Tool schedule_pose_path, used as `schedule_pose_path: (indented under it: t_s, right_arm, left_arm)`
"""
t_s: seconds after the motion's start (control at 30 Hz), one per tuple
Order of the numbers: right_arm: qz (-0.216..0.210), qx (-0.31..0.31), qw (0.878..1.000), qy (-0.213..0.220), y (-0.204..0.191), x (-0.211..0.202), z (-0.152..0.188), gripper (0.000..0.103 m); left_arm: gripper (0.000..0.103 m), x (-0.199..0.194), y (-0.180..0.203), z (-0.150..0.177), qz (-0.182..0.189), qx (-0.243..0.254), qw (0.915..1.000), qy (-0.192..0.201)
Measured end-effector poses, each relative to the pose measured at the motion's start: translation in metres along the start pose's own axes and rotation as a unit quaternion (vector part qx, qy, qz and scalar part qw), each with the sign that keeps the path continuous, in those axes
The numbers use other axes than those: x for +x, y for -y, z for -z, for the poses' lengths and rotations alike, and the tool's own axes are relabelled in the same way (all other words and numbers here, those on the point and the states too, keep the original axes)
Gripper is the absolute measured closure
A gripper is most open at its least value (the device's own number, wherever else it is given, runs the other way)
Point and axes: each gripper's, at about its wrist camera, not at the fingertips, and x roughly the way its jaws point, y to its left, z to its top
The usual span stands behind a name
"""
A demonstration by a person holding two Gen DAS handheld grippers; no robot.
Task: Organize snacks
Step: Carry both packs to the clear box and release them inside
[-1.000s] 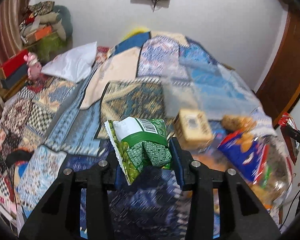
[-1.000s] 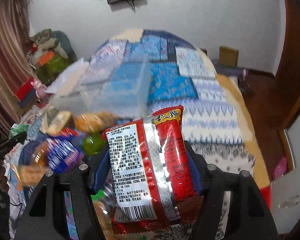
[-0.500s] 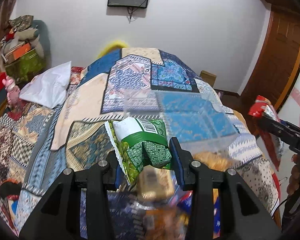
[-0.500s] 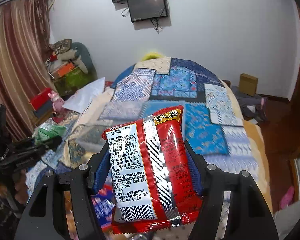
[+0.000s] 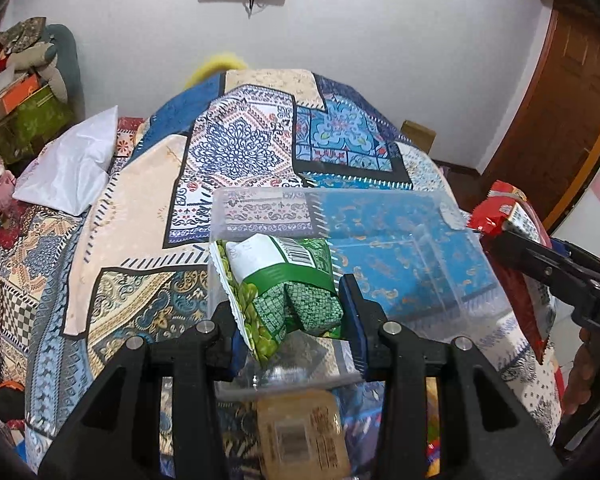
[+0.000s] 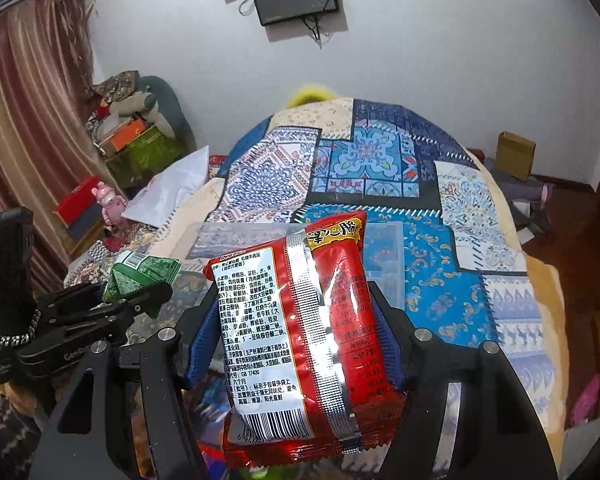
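Observation:
My left gripper (image 5: 290,312) is shut on a green snack packet (image 5: 280,284), held over the near edge of a clear plastic box (image 5: 400,248) that sits on the quilted bed. My right gripper (image 6: 296,332) is shut on a red noodle packet (image 6: 296,340), back label facing the camera. In the left wrist view the red noodle packet (image 5: 508,216) and right gripper (image 5: 556,268) hang at the box's right side. In the right wrist view the green snack packet (image 6: 140,272) and left gripper (image 6: 100,312) are at the left, beside the clear plastic box (image 6: 384,248).
A tan wrapped snack (image 5: 300,436) and other loose packets lie on the patchwork quilt (image 5: 240,144) just below my left gripper. A white pillow (image 5: 72,168) lies at the left. Piled clutter (image 6: 132,136) stands by the curtain; a cardboard box (image 6: 514,154) sits on the floor.
Both grippers have swept forward from the snack pile toward the clear box, each keeping its packet. The pile has dropped to the bottom of view and the box now lies directly ahead.

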Motion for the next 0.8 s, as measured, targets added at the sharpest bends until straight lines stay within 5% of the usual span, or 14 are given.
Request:
schedule_pose_path:
  t_s: [0.37,0.7,0.8]
  right_arm:
    - [0.025,-0.007,0.999,-0.047,0.006,0.054,-0.006,0.04]
    - [0.025,-0.005,0.997,-0.075,0.006,0.059,-0.002,0.038]
    - [0.035,-0.01,0.997,-0.067,0.003,0.051,-0.004,0.029]
  left_arm:
    - [0.062,0.043,-0.008,-0.006,-0.005,-0.013,0.9988,-0.046]
    - [0.059,0.034,-0.003,-0.005,-0.006,-0.004,0.999,-0.045]
    - [0.052,0.02,0.0,-0.006,-0.006,-0.003,0.9994,-0.033]
